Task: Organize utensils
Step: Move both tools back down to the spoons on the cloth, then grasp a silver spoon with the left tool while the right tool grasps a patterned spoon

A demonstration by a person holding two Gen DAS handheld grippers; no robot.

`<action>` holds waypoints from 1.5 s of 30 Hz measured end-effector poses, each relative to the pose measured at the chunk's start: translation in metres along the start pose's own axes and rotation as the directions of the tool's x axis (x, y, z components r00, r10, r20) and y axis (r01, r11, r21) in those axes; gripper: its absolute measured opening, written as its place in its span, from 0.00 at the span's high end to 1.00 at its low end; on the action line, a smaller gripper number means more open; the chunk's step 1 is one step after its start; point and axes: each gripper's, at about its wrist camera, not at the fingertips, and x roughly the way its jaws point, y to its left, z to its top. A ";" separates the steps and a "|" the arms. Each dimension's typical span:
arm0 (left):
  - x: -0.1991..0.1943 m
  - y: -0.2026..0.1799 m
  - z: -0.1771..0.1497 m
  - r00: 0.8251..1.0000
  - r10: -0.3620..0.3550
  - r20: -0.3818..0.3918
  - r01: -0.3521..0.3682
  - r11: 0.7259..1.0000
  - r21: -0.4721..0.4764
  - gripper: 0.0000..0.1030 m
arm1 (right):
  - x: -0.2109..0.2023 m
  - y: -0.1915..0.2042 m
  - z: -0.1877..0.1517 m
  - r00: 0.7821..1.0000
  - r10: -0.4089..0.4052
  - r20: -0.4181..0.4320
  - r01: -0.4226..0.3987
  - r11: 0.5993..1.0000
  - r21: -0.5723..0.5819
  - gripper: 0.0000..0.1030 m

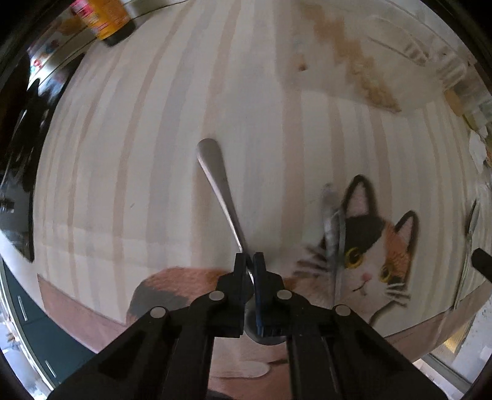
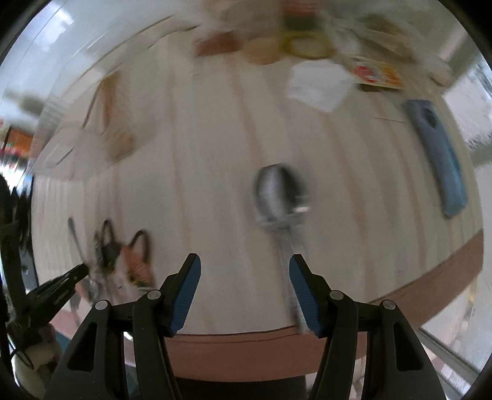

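Observation:
My left gripper (image 1: 249, 261) is shut on a metal spoon (image 1: 219, 187). Its handle points away over the striped cat-print cloth (image 1: 153, 154) and its bowl sits back between the fingers. A second, blurred utensil (image 1: 331, 221) lies on the cat's face to the right. A third utensil (image 1: 470, 227) lies at the far right edge. My right gripper (image 2: 244, 270) is open above the cloth (image 2: 215, 154). A blurred metal spoon (image 2: 278, 197) lies ahead of it, bowl away, handle running down beside the right finger (image 2: 303, 292). The left gripper (image 2: 61, 286) shows at the left.
A brown bottle (image 1: 104, 18) stands at the back left. A second cat-print cloth (image 1: 353, 61) lies at the back right. A blue phone (image 2: 436, 154) lies at right, white paper (image 2: 319, 83) and blurred packets (image 2: 375, 72) at the back. The table's front edge (image 2: 246, 354) is close.

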 end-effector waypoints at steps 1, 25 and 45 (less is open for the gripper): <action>0.000 0.004 -0.003 1.000 0.002 -0.004 -0.002 1.000 -0.011 0.97 | 0.005 0.014 -0.002 1.000 0.017 -0.015 -0.018 1.000 -0.025 0.40; 0.009 0.053 -0.015 0.965 -0.260 -0.034 0.248 0.948 -0.201 1.00 | 0.061 0.144 -0.024 0.985 -0.172 -0.016 0.150 0.901 -0.407 0.93; 0.015 0.102 -0.071 0.956 -0.248 -0.154 0.202 0.944 -0.262 0.57 | 0.042 0.058 -0.028 0.991 -0.117 -0.063 0.099 0.968 -0.230 0.93</action>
